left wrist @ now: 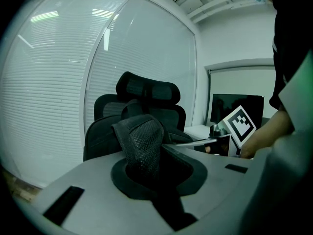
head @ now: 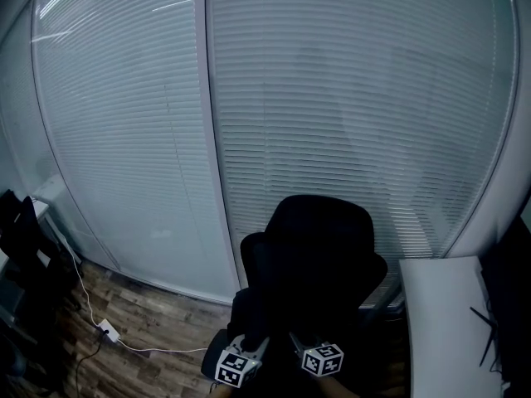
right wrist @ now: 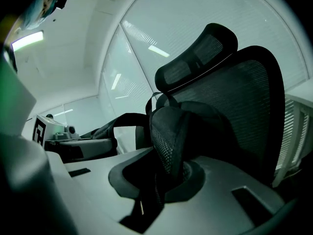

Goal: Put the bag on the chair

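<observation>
A black office chair (head: 319, 247) with a mesh back and headrest stands against the blinds. In front of its seat hangs the black bag (head: 270, 317), dark and hard to tell apart from the chair. My left gripper (head: 242, 353) is shut on one black mesh shoulder strap (left wrist: 142, 143), which rises between its jaws. My right gripper (head: 314, 351) is shut on the other padded mesh strap (right wrist: 168, 138), with the bag's body (right wrist: 208, 124) just beyond it, close to the chair back (right wrist: 244, 92). Both grippers are side by side, low in the head view.
A glass wall with shut blinds (head: 332, 98) runs behind the chair. A white desk (head: 440, 322) stands to the right. A white power strip with its cable (head: 106, 330) lies on the wooden floor at left, near dark furniture (head: 25, 247).
</observation>
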Tool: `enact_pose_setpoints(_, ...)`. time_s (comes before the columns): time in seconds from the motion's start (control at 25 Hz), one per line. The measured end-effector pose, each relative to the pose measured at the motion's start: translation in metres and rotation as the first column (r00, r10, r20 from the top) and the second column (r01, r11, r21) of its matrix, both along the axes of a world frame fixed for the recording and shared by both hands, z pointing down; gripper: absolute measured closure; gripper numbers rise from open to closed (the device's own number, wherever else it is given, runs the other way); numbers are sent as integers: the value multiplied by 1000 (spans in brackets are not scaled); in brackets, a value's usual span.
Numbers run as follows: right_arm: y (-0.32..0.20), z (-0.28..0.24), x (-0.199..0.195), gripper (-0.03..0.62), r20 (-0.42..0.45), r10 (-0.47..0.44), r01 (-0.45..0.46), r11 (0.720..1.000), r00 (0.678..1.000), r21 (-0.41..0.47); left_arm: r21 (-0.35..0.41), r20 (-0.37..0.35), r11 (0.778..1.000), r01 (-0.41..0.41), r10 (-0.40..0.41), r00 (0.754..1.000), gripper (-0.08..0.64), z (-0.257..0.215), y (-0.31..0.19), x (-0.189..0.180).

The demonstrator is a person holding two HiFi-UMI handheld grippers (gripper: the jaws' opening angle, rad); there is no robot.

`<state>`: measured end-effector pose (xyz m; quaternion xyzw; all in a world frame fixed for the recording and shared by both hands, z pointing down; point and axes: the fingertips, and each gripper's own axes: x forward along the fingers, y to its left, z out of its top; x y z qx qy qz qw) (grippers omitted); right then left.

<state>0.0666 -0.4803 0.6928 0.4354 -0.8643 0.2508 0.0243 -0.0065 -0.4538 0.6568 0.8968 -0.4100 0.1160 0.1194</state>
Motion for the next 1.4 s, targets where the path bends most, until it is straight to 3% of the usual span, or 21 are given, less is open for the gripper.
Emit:
enact_pose_setpoints(0.68,11,14,0,531,-88,50,-52,999,995,-14,-94,57,996,13,-7,998,451,37,16,-12)
enact_pose_setpoints(0.76,12,15,2,506,-97,77,-80,996,992,-25,-105,52,994,17,-11,999,442,37,17,-14)
enact_pose_setpoints(0.84,14,20,7,408,-105,112,-118,992,988,-48,-125,49,992,28,-22,999,436,39,19,-17)
enact_pose_setpoints(0.88,16,22,9,395,-109,127,-134,989,986,-58,-138,48,990,35,-29,998,436,40,20,-20)
enact_pose_setpoints(1.0,21,24,14,383,-125,154,-164,984,980,-75,-166,40,984,60,-55,998,357,43,23,-27)
enact_pose_setpoints(1.12,25,21,15,376,-126,172,-183,980,977,-78,-158,29,985,67,-63,998,327,40,25,-31)
enact_pose_setpoints(1.4,39,7,23,372,-96,212,-217,975,973,-55,-129,-1,988,83,-84,996,314,28,33,-31)
